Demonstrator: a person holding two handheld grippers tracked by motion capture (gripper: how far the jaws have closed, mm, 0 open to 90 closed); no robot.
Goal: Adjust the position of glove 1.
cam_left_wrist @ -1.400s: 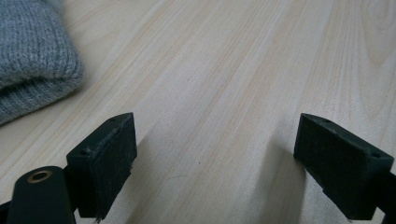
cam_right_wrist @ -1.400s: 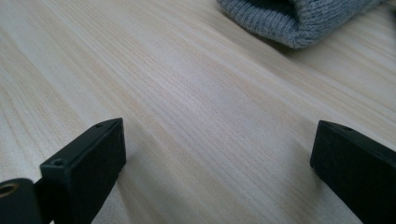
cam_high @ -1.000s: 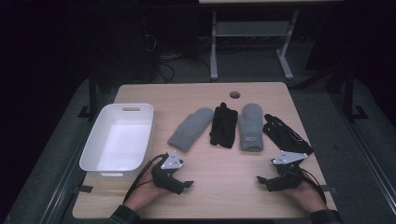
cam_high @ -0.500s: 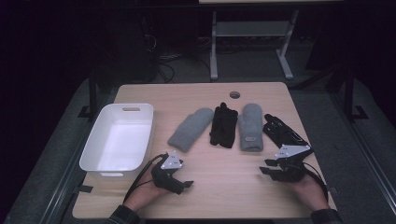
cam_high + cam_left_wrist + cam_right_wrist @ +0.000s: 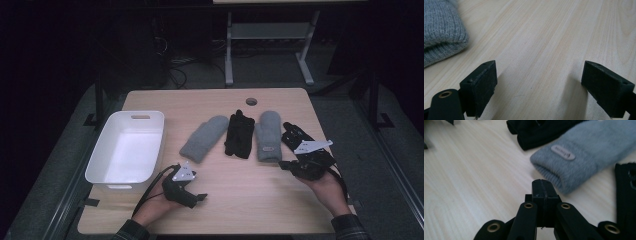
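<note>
Jaws of our right gripper (image 5: 541,185) have just clenched on nothing, grey mitten (image 5: 584,152) at 1 o'clock; left gripper (image 5: 539,87) gapes over bare table (image 5: 544,42).

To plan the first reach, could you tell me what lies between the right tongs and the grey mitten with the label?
Nothing: in the right gripper view, bare table separates the shut right tongs from the grey mitten.

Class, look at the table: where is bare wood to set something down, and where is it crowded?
Free: the strip between the left gripper and right gripper, below the gloves; also the far edge around the round hole. Crowded: the row from grey mitten to black glove, and the white bin at left.
</note>
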